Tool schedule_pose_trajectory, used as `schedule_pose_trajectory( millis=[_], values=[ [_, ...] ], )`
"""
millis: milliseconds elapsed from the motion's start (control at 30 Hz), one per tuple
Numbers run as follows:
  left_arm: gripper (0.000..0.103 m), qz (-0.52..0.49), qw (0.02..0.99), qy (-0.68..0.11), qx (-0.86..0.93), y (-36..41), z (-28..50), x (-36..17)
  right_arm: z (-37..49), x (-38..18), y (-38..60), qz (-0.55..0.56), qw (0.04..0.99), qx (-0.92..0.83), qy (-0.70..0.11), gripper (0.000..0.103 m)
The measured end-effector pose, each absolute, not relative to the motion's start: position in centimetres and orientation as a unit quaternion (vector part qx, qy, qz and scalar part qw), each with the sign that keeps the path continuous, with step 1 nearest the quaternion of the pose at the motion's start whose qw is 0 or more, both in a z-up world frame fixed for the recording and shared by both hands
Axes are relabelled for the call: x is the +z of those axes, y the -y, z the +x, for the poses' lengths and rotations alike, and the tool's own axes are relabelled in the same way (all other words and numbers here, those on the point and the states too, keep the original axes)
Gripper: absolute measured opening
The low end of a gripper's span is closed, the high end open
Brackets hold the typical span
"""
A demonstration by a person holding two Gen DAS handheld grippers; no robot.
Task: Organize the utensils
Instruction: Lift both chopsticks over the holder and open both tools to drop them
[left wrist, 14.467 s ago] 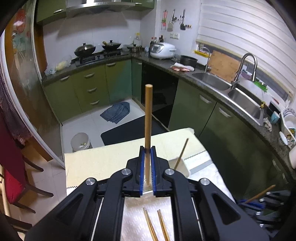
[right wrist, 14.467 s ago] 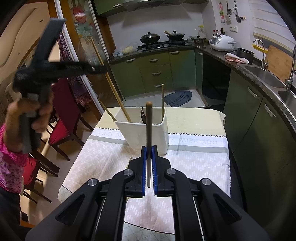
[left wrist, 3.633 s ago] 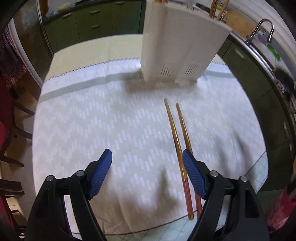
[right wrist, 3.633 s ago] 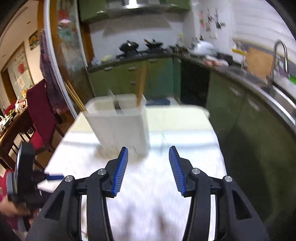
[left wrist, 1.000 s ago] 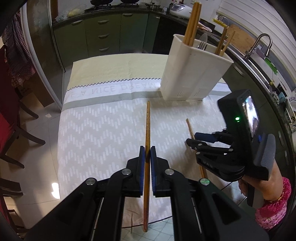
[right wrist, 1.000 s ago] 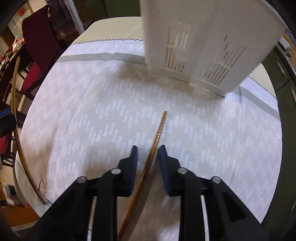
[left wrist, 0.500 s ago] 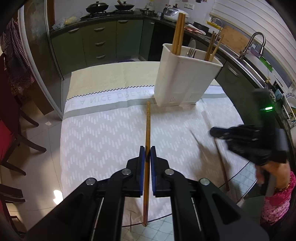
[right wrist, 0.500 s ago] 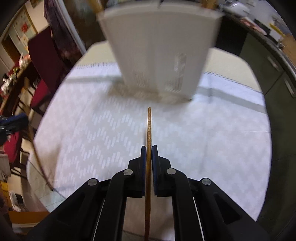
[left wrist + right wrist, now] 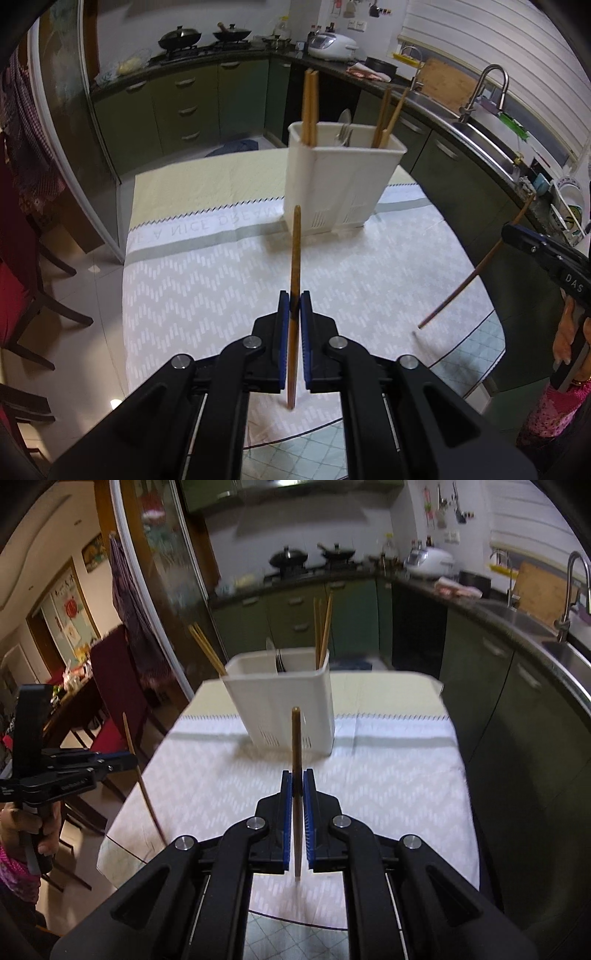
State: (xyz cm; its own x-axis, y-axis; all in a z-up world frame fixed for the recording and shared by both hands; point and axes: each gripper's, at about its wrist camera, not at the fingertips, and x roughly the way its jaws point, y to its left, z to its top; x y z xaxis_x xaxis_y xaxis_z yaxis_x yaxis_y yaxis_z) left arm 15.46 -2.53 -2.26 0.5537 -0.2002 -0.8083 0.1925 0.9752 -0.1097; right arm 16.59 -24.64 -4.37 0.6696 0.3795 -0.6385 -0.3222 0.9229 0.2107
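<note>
- Left hand-held gripper point(image 9: 294, 306): clamped on a thin brown wooden chopstick point(image 9: 295, 251), raised off the surface.
- Right hand-held gripper point(image 9: 297, 786): clamped on a second wooden chopstick point(image 9: 296, 738), also raised.
- White plastic utensil caddy point(image 9: 332, 184): upright on the white patterned tablecloth point(image 9: 207, 280), chopsticks and cutlery inside.

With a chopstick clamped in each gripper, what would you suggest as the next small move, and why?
Probably carry the left gripper forward and tip its chopstick upright over the white utensil holder. Both it and the right gripper are shut on chopsticks, the cloth shows no loose ones, and the holder already has chopstick pairs.
</note>
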Motion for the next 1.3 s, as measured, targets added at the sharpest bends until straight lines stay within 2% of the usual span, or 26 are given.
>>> schedule_pose_trajectory(
  millis=[600,1033,1300],
  values=[
    [0.006,0.024,0.901,-0.402,-0.162,6.7,18.3,9.2,14.9,4.8,26.4,0.036,0.93,0.214,-0.297,0.007],
    [0.006,0.015,0.923,-0.351,-0.155,9.3,23.9,16.5,15.1,4.5,27.8,0.044,0.93,0.212,-0.297,0.007],
    [0.006,0.029,0.934,-0.333,-0.127,10.6,28.2,17.0,15.2,3.8,29.1,0.051,0.929,0.21,-0.3,0.007]
  ],
)
